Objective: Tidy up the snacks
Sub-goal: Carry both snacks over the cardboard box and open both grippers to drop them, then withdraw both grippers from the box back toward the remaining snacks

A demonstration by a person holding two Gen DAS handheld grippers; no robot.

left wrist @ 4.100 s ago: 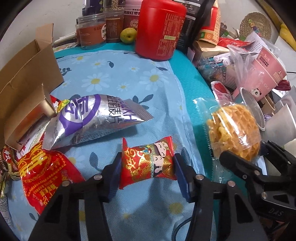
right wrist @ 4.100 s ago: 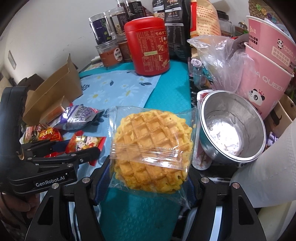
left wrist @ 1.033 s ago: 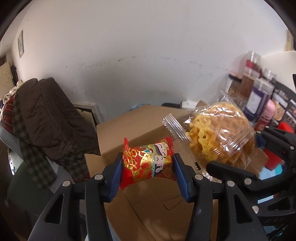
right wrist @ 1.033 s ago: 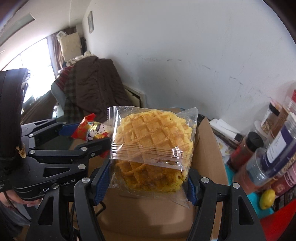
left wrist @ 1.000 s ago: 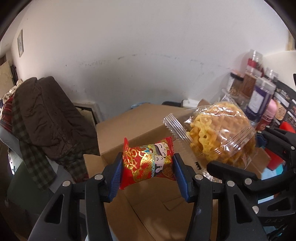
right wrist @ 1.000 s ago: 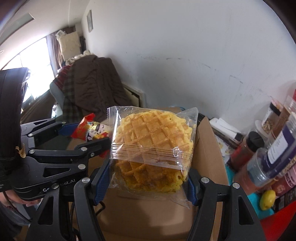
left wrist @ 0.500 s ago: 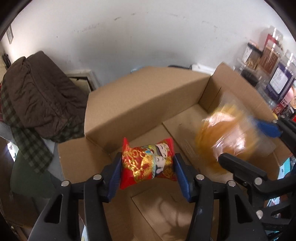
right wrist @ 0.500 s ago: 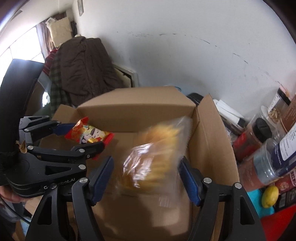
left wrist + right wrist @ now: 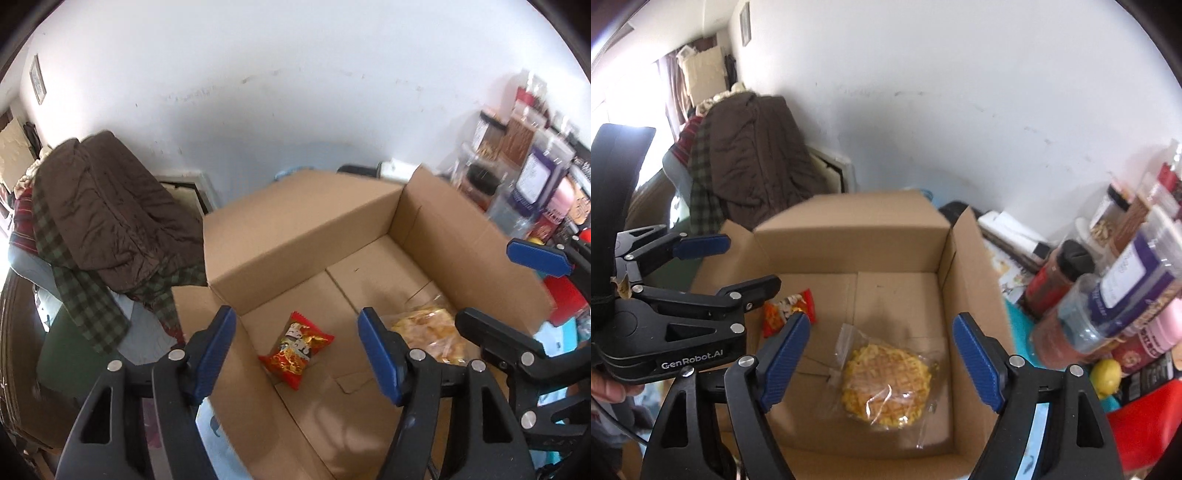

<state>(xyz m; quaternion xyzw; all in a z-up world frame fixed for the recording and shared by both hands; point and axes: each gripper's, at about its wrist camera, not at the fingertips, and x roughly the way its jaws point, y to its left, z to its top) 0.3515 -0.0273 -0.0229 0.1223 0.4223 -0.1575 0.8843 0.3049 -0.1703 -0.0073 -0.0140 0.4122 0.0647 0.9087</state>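
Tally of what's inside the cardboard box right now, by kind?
Red snack packet: 1
Bagged waffle: 1
Total: 2, both lying loose on the floor of the cardboard box. Left gripper and right gripper are both open and hold nothing.

A lived-in room of a home. A brown coat [image 9: 753, 155] and checked clothes [image 9: 81, 295] hang heaped over a chair by the scuffed white wall [image 9: 923, 92]. Food jars [image 9: 1108, 295] crowd the right side beside an open cardboard box [image 9: 849, 240].
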